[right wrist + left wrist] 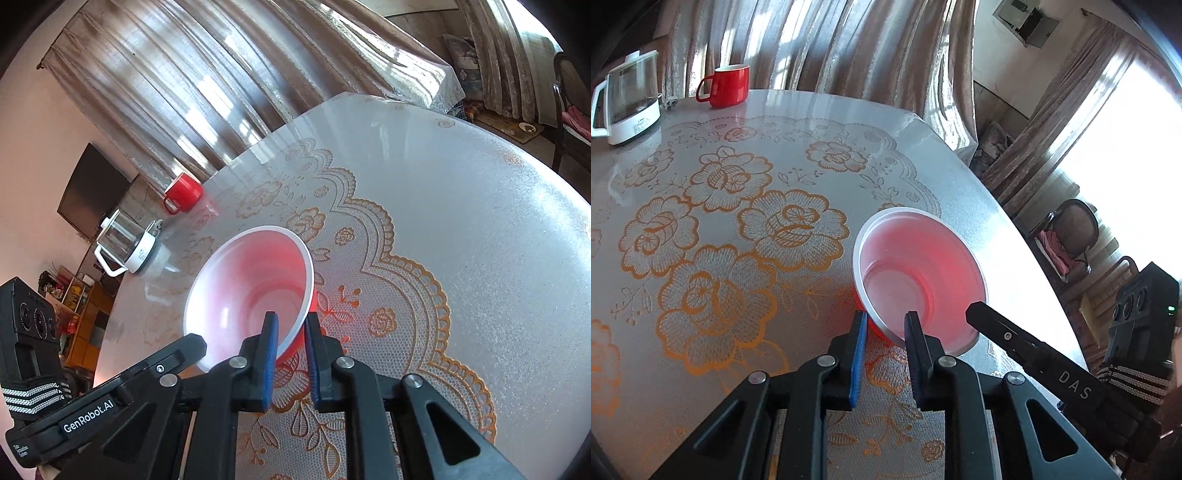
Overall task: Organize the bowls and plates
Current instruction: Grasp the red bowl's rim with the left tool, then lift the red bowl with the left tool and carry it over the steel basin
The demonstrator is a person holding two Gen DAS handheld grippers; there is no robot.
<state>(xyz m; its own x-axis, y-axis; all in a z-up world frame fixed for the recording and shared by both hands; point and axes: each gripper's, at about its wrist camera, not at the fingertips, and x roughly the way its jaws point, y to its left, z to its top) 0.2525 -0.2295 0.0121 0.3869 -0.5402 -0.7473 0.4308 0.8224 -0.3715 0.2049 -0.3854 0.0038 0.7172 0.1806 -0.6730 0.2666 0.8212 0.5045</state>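
A red bowl [251, 291] with a white inside sat tilted on a table [498, 229] covered in gold floral lace. The right gripper [290, 325] straddled its near rim, one finger inside the bowl and one outside, with a gap showing beside the rim. The left gripper [184, 347] reached the rim from the left. Farther back stood a red mug [183, 192] and a glass kettle [127, 245] before curtains [221, 85].

Red outside, pale pink-white inside with white rim: bowl [919, 273]. Red with white inside: mug [727, 85]. Clear glass on white base: kettle [628, 99]. Frosted grey-white with orange-gold lace roses: desk [720, 206]. Black with blue pads: fingers [857, 354]. Shiny beige-grey: curtains [820, 40].
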